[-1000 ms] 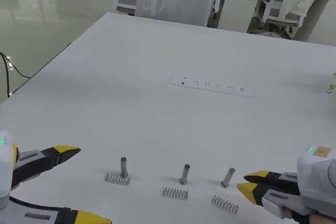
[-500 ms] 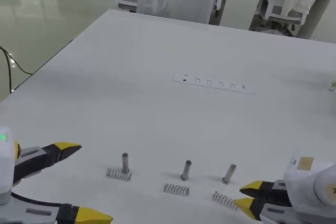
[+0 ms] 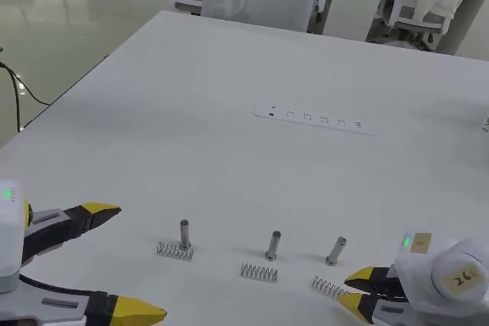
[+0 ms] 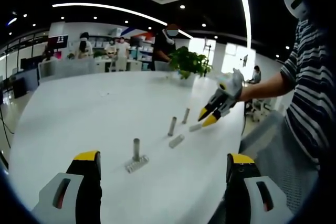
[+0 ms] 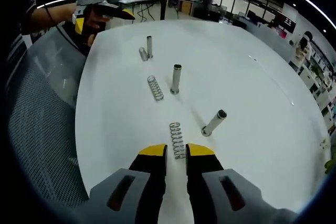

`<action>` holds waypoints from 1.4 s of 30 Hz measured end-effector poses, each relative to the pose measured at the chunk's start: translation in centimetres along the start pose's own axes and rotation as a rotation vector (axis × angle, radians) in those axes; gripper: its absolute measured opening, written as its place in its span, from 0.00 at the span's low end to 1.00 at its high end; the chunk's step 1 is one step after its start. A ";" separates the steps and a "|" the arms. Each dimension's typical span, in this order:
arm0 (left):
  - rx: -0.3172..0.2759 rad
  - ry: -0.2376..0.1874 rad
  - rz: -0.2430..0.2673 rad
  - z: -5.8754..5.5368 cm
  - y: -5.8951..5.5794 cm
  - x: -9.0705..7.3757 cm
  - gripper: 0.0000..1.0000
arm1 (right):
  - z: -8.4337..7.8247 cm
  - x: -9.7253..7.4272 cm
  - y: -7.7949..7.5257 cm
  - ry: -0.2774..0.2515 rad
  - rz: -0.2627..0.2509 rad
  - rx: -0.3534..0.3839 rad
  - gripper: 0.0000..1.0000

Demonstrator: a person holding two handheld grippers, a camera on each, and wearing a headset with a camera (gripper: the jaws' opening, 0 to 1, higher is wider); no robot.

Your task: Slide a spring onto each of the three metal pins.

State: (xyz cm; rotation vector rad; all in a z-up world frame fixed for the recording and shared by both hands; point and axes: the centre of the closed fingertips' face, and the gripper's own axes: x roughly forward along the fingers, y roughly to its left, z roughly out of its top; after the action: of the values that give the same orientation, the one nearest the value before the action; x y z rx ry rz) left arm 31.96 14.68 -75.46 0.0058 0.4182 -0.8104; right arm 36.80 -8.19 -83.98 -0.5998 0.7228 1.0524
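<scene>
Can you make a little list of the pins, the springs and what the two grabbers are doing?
pins: left pin, middle pin, right pin, standing on the table
springs: left spring, middle spring, right spring, lying flat by the pins, none on a pin
left gripper: wide open, holding nothing
right gripper: slightly open, tips around the right spring's near end

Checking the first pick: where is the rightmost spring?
Head view, lower right: the rightmost spring lies before the rightmost pin, its end at the open right gripper.

Three upright pins [image 3: 273,245], springs [image 3: 258,272] lying alongside, right hand-held gripper [image 3: 344,288] just beside one
</scene>
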 end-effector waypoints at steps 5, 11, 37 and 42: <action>-0.001 0.003 -0.003 -0.1 -0.1 0.0 0.97 | -0.1 0.6 -0.1 0.011 0.006 -0.007 0.12; -0.003 0.003 0.000 -0.2 -0.1 -0.2 0.97 | -0.4 0.7 0.0 0.028 0.020 -0.014 0.12; -0.012 0.022 -0.030 -0.6 -1.0 -0.2 0.96 | -0.6 0.6 0.3 0.047 0.047 -0.075 0.08; -0.007 0.032 -0.072 -0.7 -1.9 0.4 0.94 | 0.6 -0.6 1.0 0.018 0.065 -0.104 0.08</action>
State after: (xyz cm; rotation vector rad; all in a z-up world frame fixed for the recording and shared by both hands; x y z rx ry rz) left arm 30.62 13.15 -75.94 -0.0024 0.4531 -0.8806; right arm 35.89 -7.69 -83.23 -0.6797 0.7107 1.1512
